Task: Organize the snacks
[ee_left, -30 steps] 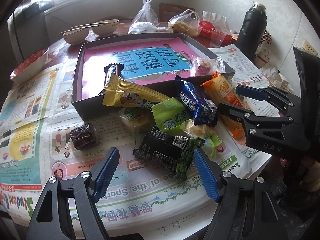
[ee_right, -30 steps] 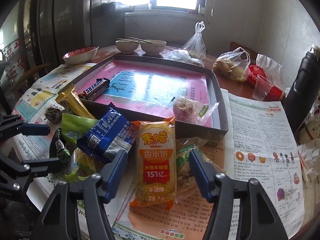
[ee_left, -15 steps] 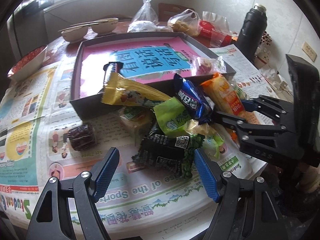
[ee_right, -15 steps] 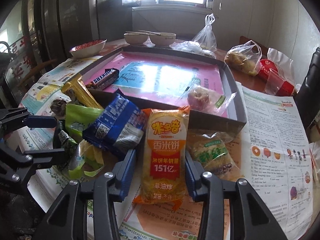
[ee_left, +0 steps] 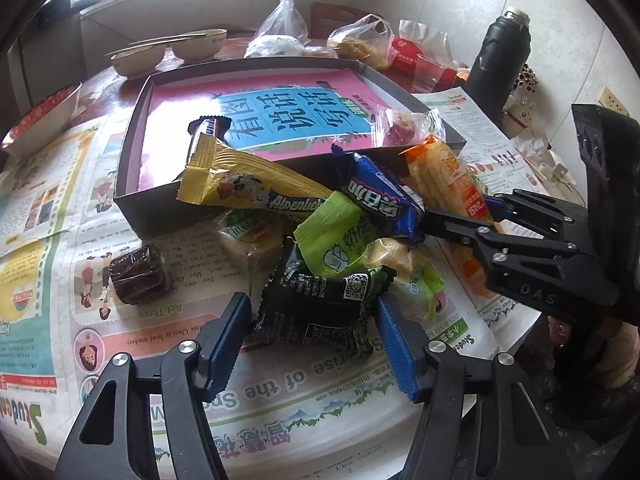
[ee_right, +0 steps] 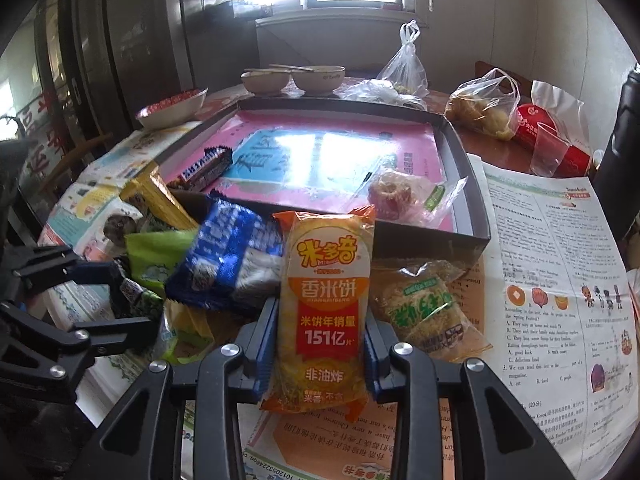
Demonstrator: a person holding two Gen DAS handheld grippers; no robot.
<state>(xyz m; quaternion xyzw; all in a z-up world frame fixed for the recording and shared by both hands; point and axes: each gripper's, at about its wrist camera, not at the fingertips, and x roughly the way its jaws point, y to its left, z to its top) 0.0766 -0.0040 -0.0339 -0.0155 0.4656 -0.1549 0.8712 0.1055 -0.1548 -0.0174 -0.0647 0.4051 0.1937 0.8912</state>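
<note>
A pile of snacks lies on newspaper in front of a shallow dark box (ee_left: pixel 132 200) lined with a pink book. My right gripper (ee_right: pixel 320 344) is shut on the orange rice cracker pack (ee_right: pixel 326 304), also seen in the left wrist view (ee_left: pixel 448 176). My left gripper (ee_left: pixel 312 336) is open, its blue fingers on either side of a black and green packet (ee_left: pixel 320 304). A blue packet (ee_left: pixel 376 200), a lime packet (ee_left: pixel 340 240) and a yellow Alpenliebe packet (ee_left: pixel 256 184) lie in the pile. A chocolate bar (ee_right: pixel 206 166) and a clear wrapped pastry (ee_right: pixel 392 196) lie in the box.
A dark wrapped cake (ee_left: pixel 138 276) lies alone on the left. A noodle snack pack (ee_right: pixel 428 312) lies right of the orange pack. Bowls (ee_left: pixel 168 50), plastic bags (ee_left: pixel 360 40), a plastic cup (ee_right: pixel 548 154) and a black flask (ee_left: pixel 500 52) stand behind and beside the box.
My right gripper has closed from open onto the orange rice cracker pack. My left gripper has moved forward around the black and green packet and narrowed.
</note>
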